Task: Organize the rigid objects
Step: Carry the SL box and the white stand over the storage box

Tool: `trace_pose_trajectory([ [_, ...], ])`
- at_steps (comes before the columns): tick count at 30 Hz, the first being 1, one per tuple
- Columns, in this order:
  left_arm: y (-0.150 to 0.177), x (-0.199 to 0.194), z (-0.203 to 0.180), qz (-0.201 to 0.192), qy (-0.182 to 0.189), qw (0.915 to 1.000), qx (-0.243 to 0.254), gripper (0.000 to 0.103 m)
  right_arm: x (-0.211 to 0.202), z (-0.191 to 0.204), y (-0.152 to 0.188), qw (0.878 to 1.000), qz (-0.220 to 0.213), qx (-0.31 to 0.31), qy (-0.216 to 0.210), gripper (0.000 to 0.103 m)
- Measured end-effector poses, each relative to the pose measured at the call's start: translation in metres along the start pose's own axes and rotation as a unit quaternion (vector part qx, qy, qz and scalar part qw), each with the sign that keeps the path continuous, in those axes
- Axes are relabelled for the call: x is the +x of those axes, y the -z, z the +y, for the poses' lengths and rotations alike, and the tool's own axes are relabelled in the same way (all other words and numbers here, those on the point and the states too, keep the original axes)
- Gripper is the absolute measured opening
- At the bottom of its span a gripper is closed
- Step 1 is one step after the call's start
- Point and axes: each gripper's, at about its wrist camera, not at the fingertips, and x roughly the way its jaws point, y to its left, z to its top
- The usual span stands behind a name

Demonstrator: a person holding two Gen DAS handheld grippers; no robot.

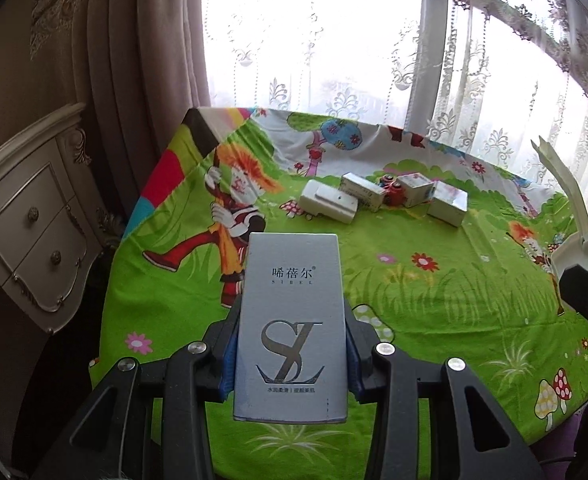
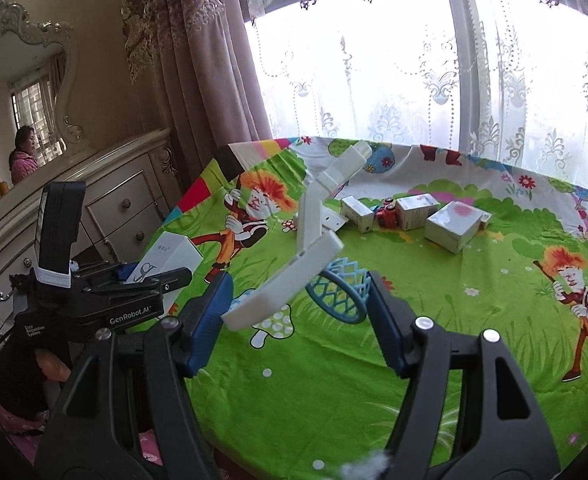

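left gripper (image 1: 289,360): clamped on grey box (image 1: 291,320), kept it level
right gripper (image 2: 298,320): pinched basket (image 2: 340,296), go slow

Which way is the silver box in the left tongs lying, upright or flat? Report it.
Tilted, neither. The silver box is clamped at its long sides by the left tongs, printed face up; the right wrist view shows it slanting upward above the tablecloth.
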Motion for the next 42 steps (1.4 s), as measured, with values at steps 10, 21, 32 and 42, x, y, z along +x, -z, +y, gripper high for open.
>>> trace_pose_trajectory([
  [10,-0.010,-0.048,-0.066,-0.086,0.045,0.9923,0.076,0.043,-0.075,-0.031,0.009,0.994,-0.076,0.022,0.070,0.070],
  [21,-0.006,-0.091,-0.139,-0.140,0.107,0.9722,0.154,0.043,-0.150,-0.059,0.021,0.979,-0.135,0.030,0.147,0.071],
  [32,0.008,-0.129,-0.226,-0.168,0.189,0.9372,0.240,0.043,-0.220,-0.090,0.056,0.961,-0.151,0.066,0.224,0.071],
  [42,0.044,-0.156,-0.302,-0.155,0.279,0.8877,0.332,0.043,-0.285,-0.109,0.094,0.935,-0.142,0.103,0.309,0.071],
])
